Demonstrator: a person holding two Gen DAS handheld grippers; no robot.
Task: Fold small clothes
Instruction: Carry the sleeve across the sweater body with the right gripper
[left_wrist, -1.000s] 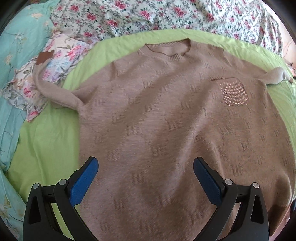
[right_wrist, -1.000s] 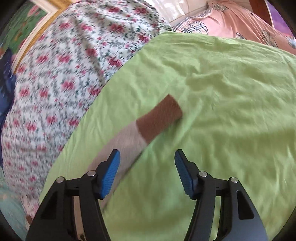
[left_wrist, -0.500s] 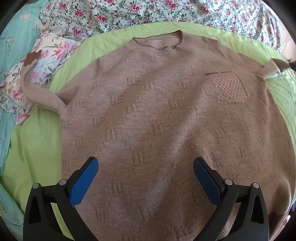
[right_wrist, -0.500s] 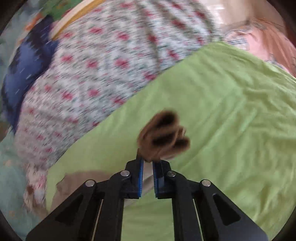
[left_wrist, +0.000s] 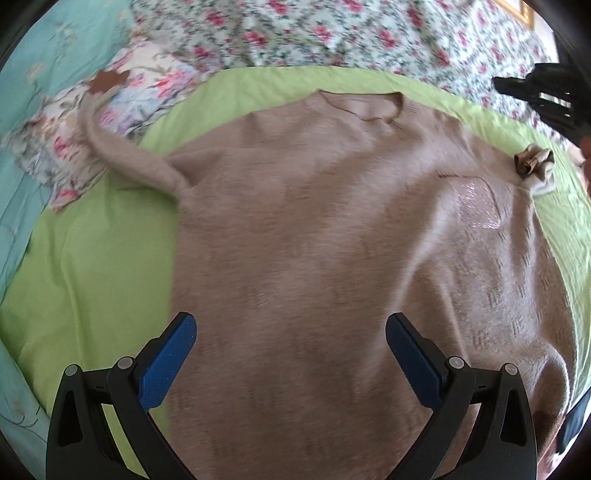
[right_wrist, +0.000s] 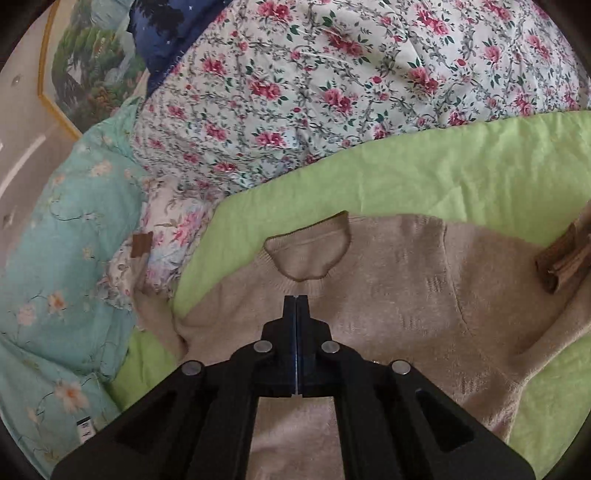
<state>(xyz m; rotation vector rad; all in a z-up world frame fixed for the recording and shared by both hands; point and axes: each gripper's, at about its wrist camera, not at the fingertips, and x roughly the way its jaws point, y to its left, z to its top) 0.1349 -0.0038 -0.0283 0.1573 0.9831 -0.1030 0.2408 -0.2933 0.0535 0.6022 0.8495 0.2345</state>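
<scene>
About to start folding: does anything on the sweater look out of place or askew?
Yes. The sweater lies flat on the green sheet, but its left sleeve trails off the sheet onto the floral pillow, and the right sleeve's cuff is bunched up by the shoulder.

No text, brand, number or sign can be read in either view. The only thing that looks like a label is a small white tag with dark marks on the turquoise quilt at the lower left of the right wrist view, and its print is too small and blurred to make out. The sweater carries a shiny patterned patch on the chest, which bears no lettering.
</scene>
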